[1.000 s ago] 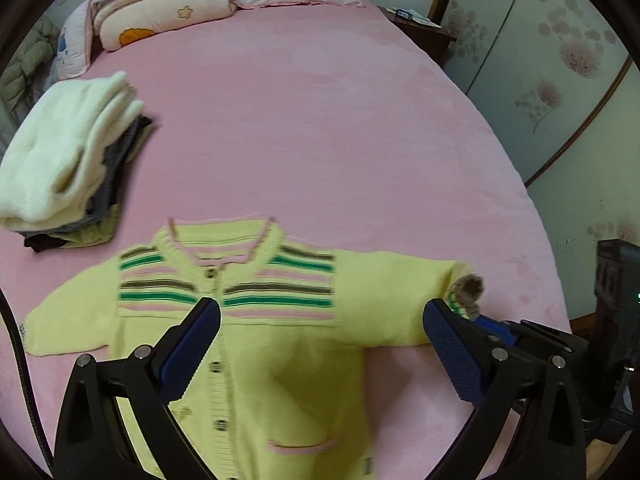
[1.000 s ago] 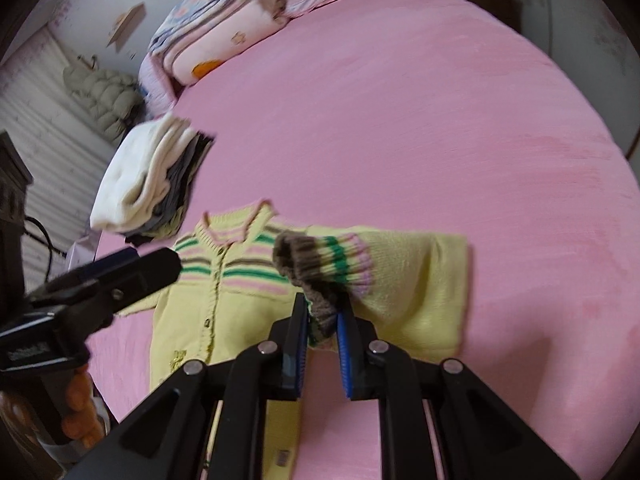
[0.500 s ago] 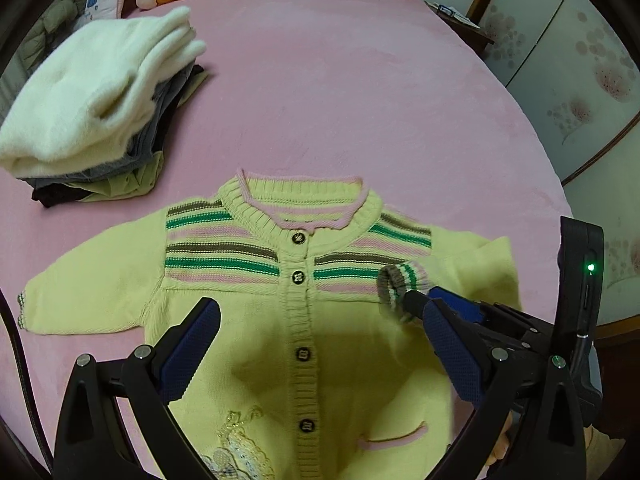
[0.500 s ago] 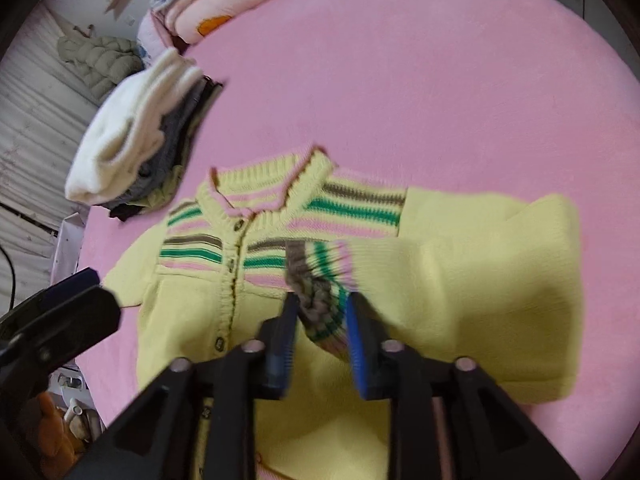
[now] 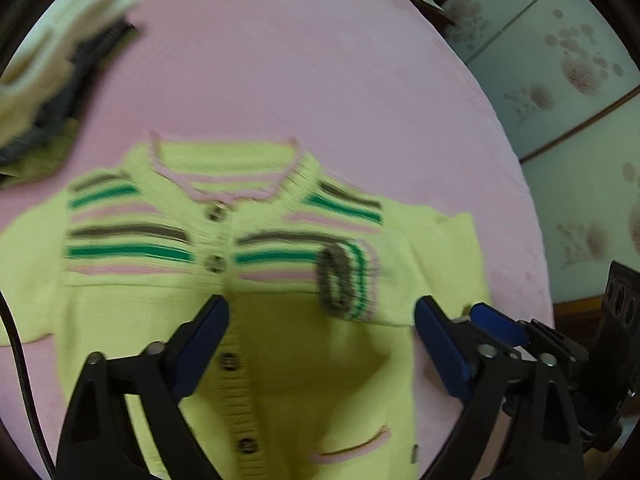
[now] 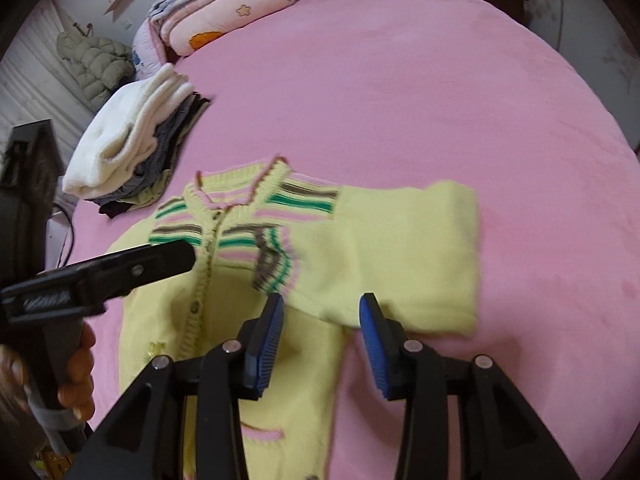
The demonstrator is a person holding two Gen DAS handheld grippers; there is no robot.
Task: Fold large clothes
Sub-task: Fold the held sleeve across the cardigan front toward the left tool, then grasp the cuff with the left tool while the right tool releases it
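The fold was at its sleeve stage: one sleeve of the small yellow knitted cardigan with green, brown and pink chest stripes (image 6: 248, 276) already lay doubled across the chest, its striped cuff (image 6: 274, 264) resting just beside the button band, and nothing was being gripped. The right gripper (image 6: 320, 344) hung above the folded sleeve's lower edge with its blue-padded jaws apart and empty. The left gripper (image 5: 320, 344) stood over the middle of the garment, jaws spread wide, also holding nothing. To my eye the next move fell to the left one: reach out to the other sleeve, which still ran flat toward the near left edge of the bed, pinch it near the cuff and carry it across to match. The cardigan lay buttoned, front up, collar away from the person, near the front edge of the pink plush bedspread (image 6: 400, 100). It looked soft and limp, likely to sag and slide if lifted by one point. A stack of folded clothes topped with a cream fleece (image 6: 128, 140) sat beside its left shoulder.
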